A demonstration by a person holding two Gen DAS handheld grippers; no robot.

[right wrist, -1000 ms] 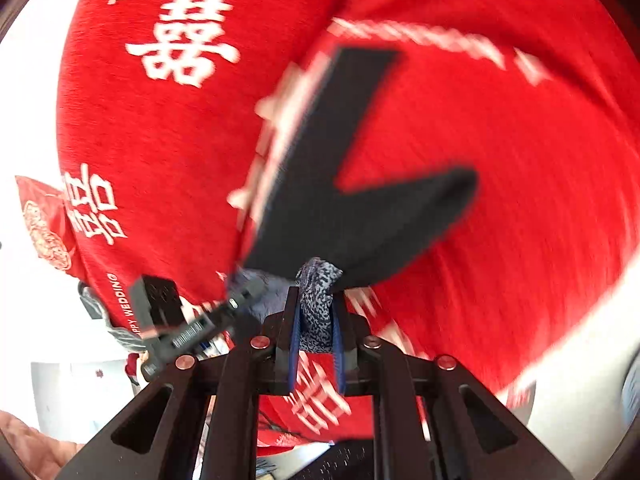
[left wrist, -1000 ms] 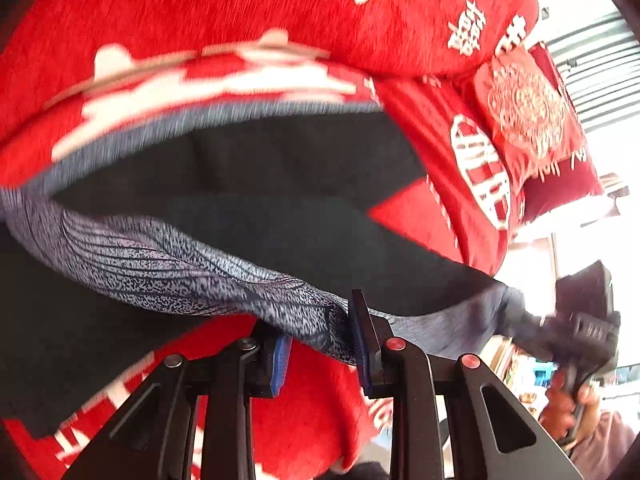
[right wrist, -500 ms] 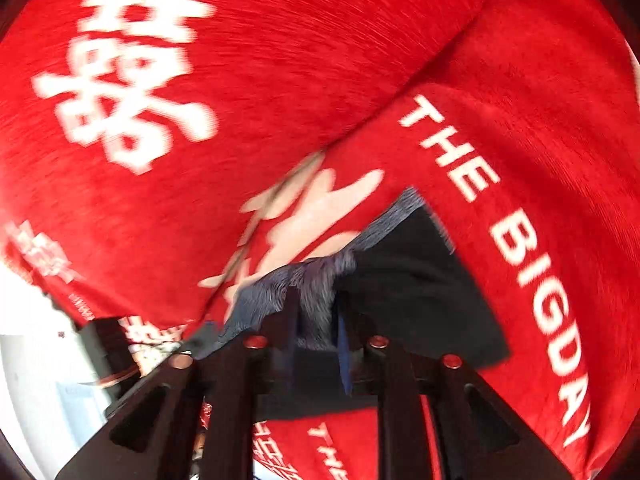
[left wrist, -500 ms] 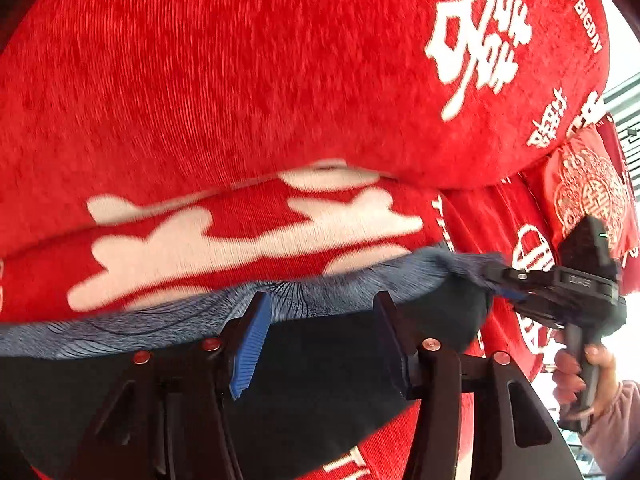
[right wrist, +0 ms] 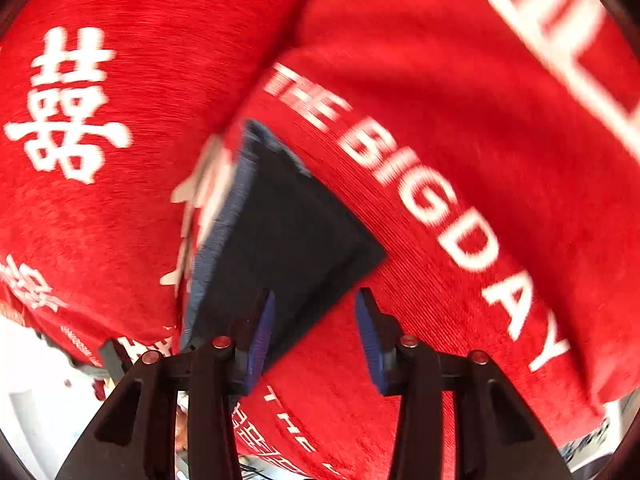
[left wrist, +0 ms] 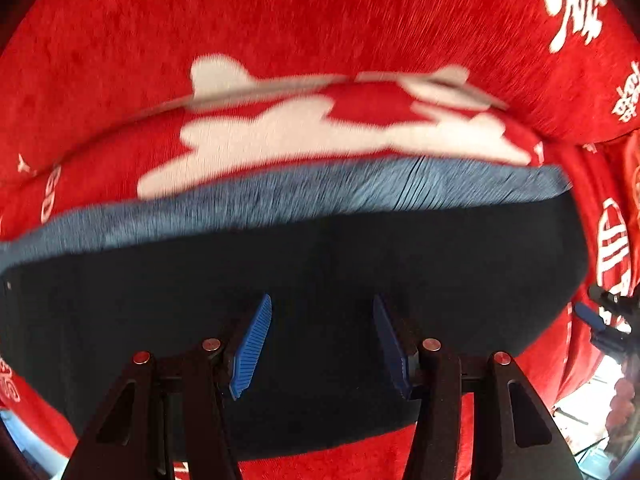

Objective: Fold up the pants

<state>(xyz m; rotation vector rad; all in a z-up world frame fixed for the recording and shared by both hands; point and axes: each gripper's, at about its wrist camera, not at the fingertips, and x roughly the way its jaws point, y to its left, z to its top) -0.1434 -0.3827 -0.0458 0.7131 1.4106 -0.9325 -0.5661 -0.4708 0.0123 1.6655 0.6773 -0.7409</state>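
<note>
The dark navy pants [left wrist: 320,264] lie flat on a red cover, with their grey-blue waistband [left wrist: 304,196] along the far edge. My left gripper [left wrist: 322,344] is open and empty just above the dark cloth. In the right wrist view the pants [right wrist: 288,236] lie folded with the waistband [right wrist: 224,236] on their left side. My right gripper [right wrist: 314,336] is open and empty over the near corner of the pants. The right gripper also shows at the right edge of the left wrist view [left wrist: 600,324].
The red plush cover [right wrist: 460,120] with white characters and "THE BIGDAY" lettering spreads under everything. A raised red cushion back [left wrist: 320,20] stands behind the pants. A bright room edge [right wrist: 24,400] shows at the lower left of the right wrist view.
Both grippers held the waistband a second ago and lowered it onto the cover. The left opened first, then the right; both have drawn back a little from the waistband.
</note>
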